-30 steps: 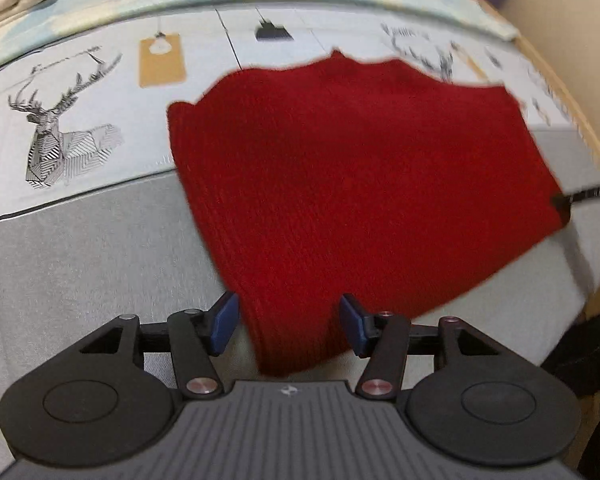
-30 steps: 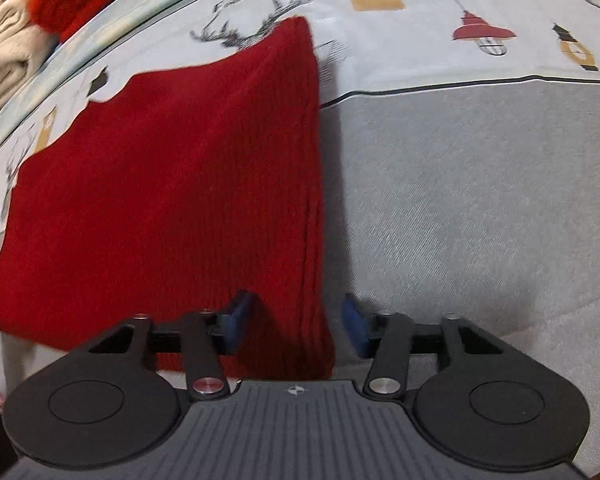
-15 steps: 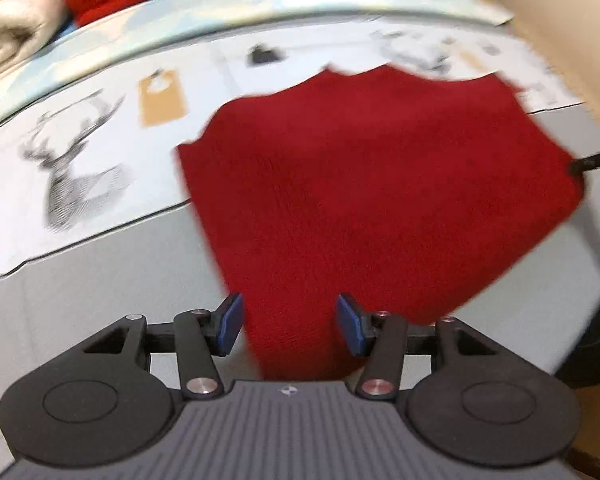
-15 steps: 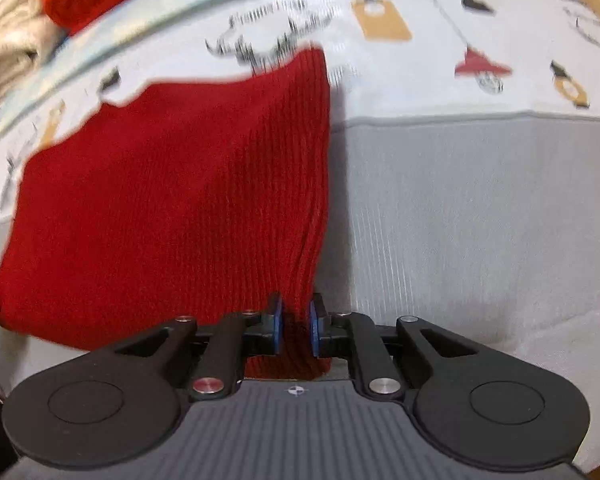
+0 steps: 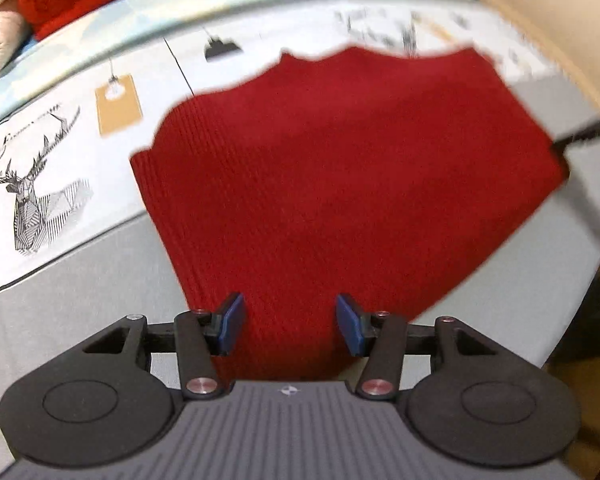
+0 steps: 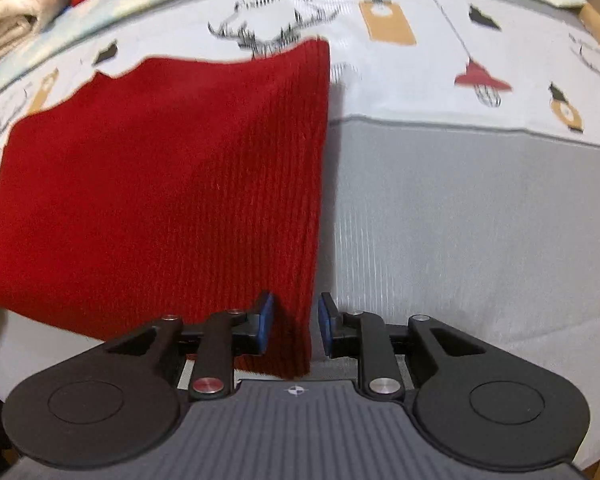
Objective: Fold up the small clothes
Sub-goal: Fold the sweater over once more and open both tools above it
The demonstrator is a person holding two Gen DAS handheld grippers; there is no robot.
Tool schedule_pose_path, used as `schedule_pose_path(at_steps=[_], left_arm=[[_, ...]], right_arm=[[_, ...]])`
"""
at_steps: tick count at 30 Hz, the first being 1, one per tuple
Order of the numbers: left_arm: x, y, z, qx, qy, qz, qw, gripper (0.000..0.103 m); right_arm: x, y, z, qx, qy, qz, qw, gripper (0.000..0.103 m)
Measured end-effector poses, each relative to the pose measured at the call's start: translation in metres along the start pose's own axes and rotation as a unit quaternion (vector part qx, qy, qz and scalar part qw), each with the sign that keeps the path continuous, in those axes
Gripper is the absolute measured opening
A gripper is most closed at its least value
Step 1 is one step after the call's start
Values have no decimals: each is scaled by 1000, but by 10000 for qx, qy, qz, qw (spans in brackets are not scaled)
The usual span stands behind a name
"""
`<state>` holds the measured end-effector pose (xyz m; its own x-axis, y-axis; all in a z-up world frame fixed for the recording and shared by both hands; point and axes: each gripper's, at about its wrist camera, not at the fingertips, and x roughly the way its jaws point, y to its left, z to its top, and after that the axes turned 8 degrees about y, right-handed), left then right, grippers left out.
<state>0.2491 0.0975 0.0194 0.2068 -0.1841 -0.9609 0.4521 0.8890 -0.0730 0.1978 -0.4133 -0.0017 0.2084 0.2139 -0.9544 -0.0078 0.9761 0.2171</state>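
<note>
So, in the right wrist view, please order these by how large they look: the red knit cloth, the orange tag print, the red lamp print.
1. Red knit cloth, by far the largest.
2. Orange tag print.
3. Red lamp print.
The two prints look close in size, so their order is unsure.

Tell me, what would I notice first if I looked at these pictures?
A big red knitted cloth lies spread in the middle of a grey and white bedcover printed with deer and lamps. The left gripper and right gripper sit at its near edge, jaws apart.
</note>
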Motion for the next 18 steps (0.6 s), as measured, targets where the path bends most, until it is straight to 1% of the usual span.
schedule_pose_path(at_steps=[1, 2, 3, 5, 6, 8, 10, 12, 13, 15, 16, 17, 18], left_arm=[[1, 3, 1, -74, -6, -67, 9999, 57], [5, 5, 1, -126, 90, -92, 9998, 57], [14, 6, 0, -122, 298, 9, 9995, 57], [36, 3, 3, 136, 727, 499, 9960, 57], [41, 1, 1, 247, 811, 652, 9943, 59], [37, 5, 6, 143, 713, 617, 9954, 60], [26, 8, 9, -30, 427, 627, 9971, 59], [16, 12, 14, -230, 174, 501, 9983, 59], [15, 12, 15, -306, 117, 485, 9983, 59], [18, 13, 18, -359, 147, 574, 9976, 59], [22, 13, 19, -330, 258, 638, 9971, 59], [30, 13, 24, -284, 372, 683, 9966, 59], [37, 10, 24, -211, 487, 742, 9958, 59]], right_arm=[[0, -3, 0, 55, 0, -16, 10000, 24], [2, -6, 1, 99, 40, -60, 9999, 24], [5, -8, 1, 113, 94, -95, 9998, 24], [9, -9, 0, 109, 174, -178, 9996, 24], [8, -8, 0, 122, 155, -196, 9996, 24], [3, -7, 1, 153, 2, -229, 9996, 24], [-7, -5, 1, 161, -310, -314, 9989, 24], [-16, -9, 3, 276, -608, -276, 9974, 24], [-21, -11, 4, 351, -766, -235, 9962, 24], [-26, -14, 5, 415, -998, -71, 9941, 25], [-27, -14, 6, 405, -1022, 10, 9939, 27], [-24, -13, 6, 353, -966, 63, 9947, 29], [-18, -10, 5, 240, -783, 50, 9966, 31]])
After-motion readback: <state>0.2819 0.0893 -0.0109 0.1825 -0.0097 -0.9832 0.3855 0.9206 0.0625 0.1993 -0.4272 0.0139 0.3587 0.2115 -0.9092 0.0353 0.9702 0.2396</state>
